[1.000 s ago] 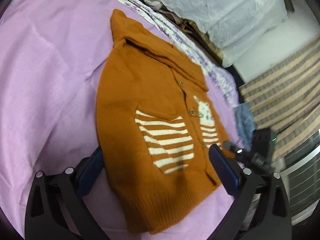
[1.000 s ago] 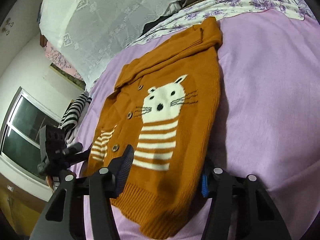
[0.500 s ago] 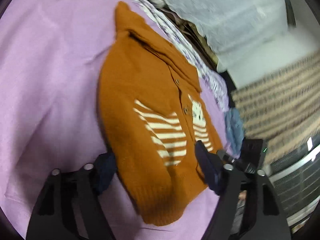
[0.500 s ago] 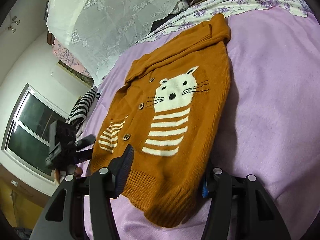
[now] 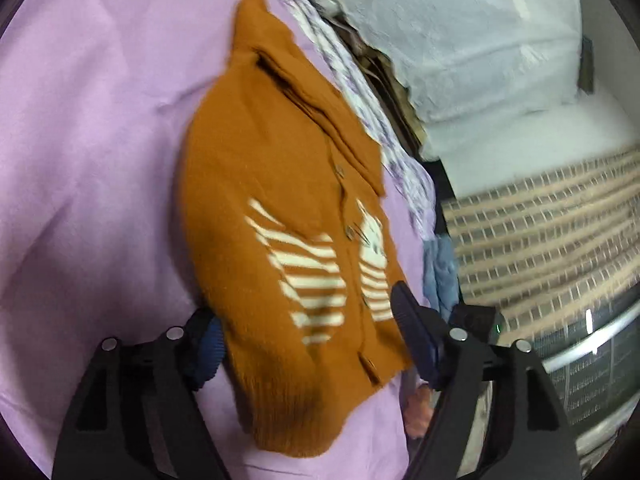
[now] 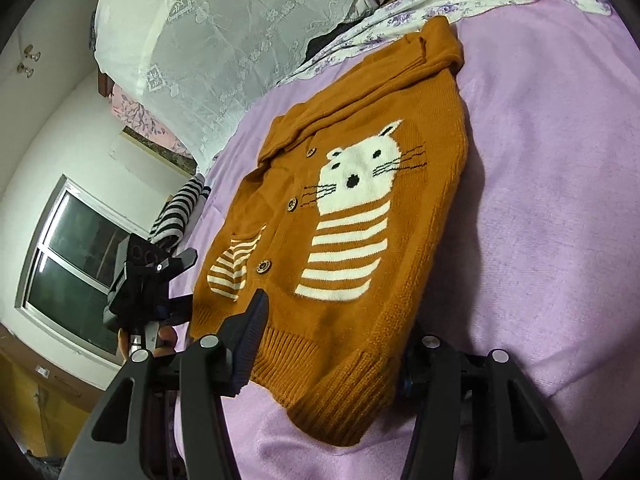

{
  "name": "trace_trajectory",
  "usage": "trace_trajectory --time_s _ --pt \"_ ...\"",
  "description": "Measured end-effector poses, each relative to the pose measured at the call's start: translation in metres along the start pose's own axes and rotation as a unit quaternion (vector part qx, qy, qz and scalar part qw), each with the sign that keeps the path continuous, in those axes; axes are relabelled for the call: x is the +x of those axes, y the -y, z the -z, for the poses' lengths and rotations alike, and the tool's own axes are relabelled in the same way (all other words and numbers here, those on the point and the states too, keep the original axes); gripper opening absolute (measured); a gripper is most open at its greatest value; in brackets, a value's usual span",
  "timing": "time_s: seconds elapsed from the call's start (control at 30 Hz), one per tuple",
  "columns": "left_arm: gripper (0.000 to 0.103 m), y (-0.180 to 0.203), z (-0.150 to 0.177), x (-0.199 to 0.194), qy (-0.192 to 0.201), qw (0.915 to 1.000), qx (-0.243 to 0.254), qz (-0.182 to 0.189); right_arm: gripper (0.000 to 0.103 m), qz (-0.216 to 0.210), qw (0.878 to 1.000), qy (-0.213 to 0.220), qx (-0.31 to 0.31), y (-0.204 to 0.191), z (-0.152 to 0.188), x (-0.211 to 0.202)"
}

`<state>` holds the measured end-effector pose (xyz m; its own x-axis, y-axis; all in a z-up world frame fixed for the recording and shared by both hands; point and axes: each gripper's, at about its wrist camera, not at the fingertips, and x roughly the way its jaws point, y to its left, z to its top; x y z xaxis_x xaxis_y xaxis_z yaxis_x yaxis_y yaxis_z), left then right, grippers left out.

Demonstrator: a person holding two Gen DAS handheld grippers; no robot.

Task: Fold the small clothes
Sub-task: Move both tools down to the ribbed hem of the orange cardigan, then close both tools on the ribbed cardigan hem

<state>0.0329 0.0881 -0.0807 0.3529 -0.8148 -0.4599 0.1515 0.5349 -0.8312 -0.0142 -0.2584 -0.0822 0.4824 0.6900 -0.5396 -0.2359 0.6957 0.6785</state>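
Note:
An orange knitted child's cardigan (image 6: pixel 360 208) with a white cat and striped pockets lies flat on the purple bedsheet (image 6: pixel 540 200), sleeves folded in. It also shows in the left wrist view (image 5: pixel 260 208). My right gripper (image 6: pixel 332 344) is open, its fingers straddling the ribbed hem corner on the cat side. My left gripper (image 5: pixel 304 332) is open, its fingers either side of the hem on the striped-pocket side. The left gripper also shows from outside in the right wrist view (image 6: pixel 148 292). Neither gripper holds the fabric.
A white lace cover (image 6: pixel 240 32) and a floral sheet (image 6: pixel 460 4) lie at the bed's far end. A striped black-and-white garment (image 6: pixel 180 212) and a window (image 6: pixel 72 264) are to the left. A blue cloth (image 5: pixel 440 276) lies at the bed edge.
Both grippers have moved in toward the cardigan's hem, so the hem now lies between each pair of fingers. The left view has tilted. The cardigan has not moved.

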Motion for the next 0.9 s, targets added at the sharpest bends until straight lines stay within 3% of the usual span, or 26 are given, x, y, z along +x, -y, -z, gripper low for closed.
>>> trace_trajectory --time_s 0.07,0.17,0.23,0.3,0.37,0.43,0.5,0.57,0.63,0.8,0.9 --pt "0.073 0.013 0.014 0.004 -0.03 0.9986 0.035 0.024 0.052 -0.002 1.0 0.0 0.002 0.001 0.0 0.0" --pt "0.073 0.025 0.027 0.002 -0.041 0.9964 0.069 0.026 0.052 -0.004 1.0 0.001 0.003 0.003 0.0 -0.002" --pt "0.073 0.019 0.025 -0.003 -0.026 0.998 0.055 0.017 0.052 -0.007 1.0 0.002 0.006 0.005 0.0 -0.003" --pt "0.071 0.002 0.008 -0.005 0.008 0.9999 0.007 -0.011 0.052 -0.006 1.0 0.002 0.007 0.006 0.0 -0.002" --pt "0.066 -0.007 -0.002 -0.004 0.005 0.9997 -0.021 0.005 0.052 -0.004 1.0 0.003 0.007 0.006 0.0 -0.002" --pt "0.064 0.0 -0.001 -0.001 -0.002 1.0 -0.001 -0.007 0.05 -0.003 1.0 0.004 0.008 0.007 -0.001 -0.003" --pt "0.053 0.012 0.008 0.003 -0.009 0.9988 0.035 -0.032 0.046 0.0 1.0 0.006 0.01 0.008 0.0 -0.004" --pt "0.026 0.021 0.016 0.009 -0.02 0.9957 0.065 -0.062 0.033 0.005 1.0 0.006 0.013 0.01 0.001 -0.004" --pt "0.018 0.019 0.02 0.011 -0.023 0.9948 0.064 -0.076 0.028 0.004 1.0 0.004 0.013 0.01 0.002 -0.004" --pt "0.013 0.013 0.022 0.005 -0.024 0.9954 0.056 -0.073 0.027 0.012 1.0 -0.004 -0.003 0.004 0.004 -0.001" --pt "0.01 0.018 0.021 0.009 -0.022 0.9925 0.074 -0.095 0.016 0.014 1.0 0.0 -0.007 0.002 0.004 -0.001"
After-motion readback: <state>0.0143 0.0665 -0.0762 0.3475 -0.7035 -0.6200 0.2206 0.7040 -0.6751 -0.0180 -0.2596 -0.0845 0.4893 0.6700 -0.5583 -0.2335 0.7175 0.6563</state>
